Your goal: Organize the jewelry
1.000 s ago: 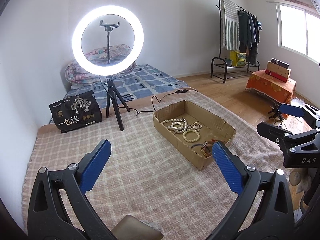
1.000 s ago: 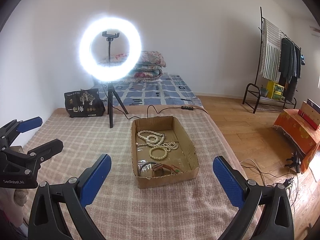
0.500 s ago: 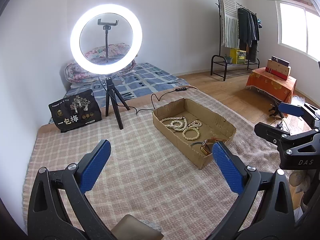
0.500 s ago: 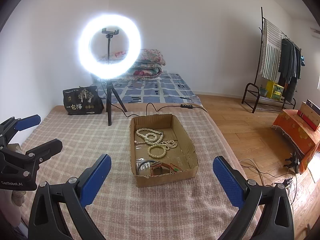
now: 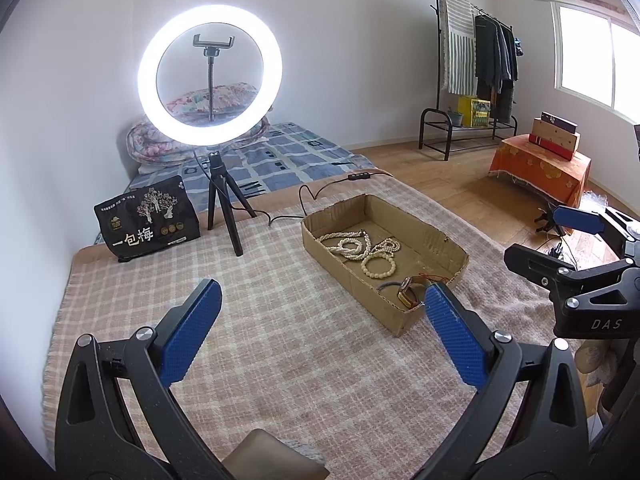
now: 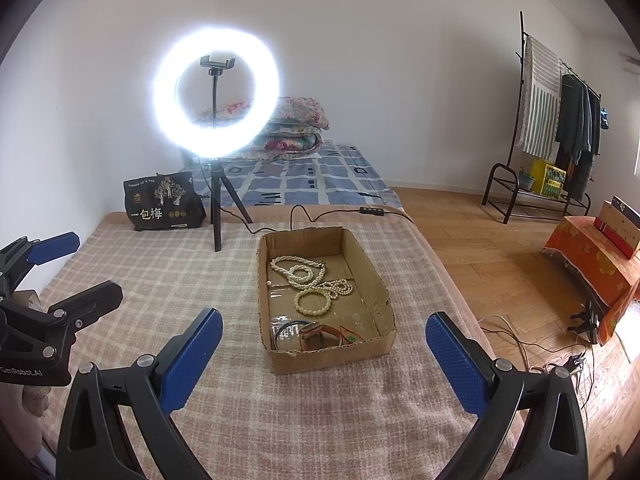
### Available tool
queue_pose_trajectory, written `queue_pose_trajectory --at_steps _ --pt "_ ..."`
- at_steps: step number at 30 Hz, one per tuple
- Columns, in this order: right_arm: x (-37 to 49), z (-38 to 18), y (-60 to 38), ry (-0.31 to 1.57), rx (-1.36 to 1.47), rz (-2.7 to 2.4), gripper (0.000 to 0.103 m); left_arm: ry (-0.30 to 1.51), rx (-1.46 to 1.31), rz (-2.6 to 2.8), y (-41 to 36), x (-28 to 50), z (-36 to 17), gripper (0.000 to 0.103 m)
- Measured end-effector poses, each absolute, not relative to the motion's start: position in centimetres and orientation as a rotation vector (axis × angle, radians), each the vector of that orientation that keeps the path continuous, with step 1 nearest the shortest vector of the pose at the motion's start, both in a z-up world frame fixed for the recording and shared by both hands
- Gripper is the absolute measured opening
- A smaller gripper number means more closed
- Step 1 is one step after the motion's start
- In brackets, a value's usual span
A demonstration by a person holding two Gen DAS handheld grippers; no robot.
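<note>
I count one cardboard box (image 6: 326, 356). In it lie two long pearl necklaces (image 6: 298, 270), one bead bracelet (image 6: 313, 303), one watch (image 6: 316, 334) and one dark bangle (image 6: 286, 330). Beyond stand one ring light (image 6: 216, 102) and one black bag (image 6: 162, 202).

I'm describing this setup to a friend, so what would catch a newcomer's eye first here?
The glowing ring light on its tripod at the far edge of the checked blanket. Then the open cardboard box mid-blanket, holding pearl necklaces and a watch. Both grippers' blue-padded jaws stand open in the foreground.

Bedroom: mattress (image 6: 304, 184), clothes rack (image 6: 560, 128)
</note>
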State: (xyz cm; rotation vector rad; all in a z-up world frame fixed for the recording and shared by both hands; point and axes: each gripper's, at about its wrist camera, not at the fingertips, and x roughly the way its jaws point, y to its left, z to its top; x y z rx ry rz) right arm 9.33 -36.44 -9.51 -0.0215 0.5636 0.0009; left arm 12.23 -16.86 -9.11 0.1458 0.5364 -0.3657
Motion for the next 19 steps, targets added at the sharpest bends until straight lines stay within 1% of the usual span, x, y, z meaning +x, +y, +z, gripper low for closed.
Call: queue_pose_trajectory --at_steps 12,19 --pt "9.30 -9.87 -36.27 0.567 -0.028 0.001 0.103 0.563 0.116 -0.388 -17.01 11.94 -9.24 0.103" --pt "9.30 -9.92 -36.20 0.569 -0.028 0.000 0.103 0.540 0.133 -0.375 -17.17 11.50 -9.02 0.103"
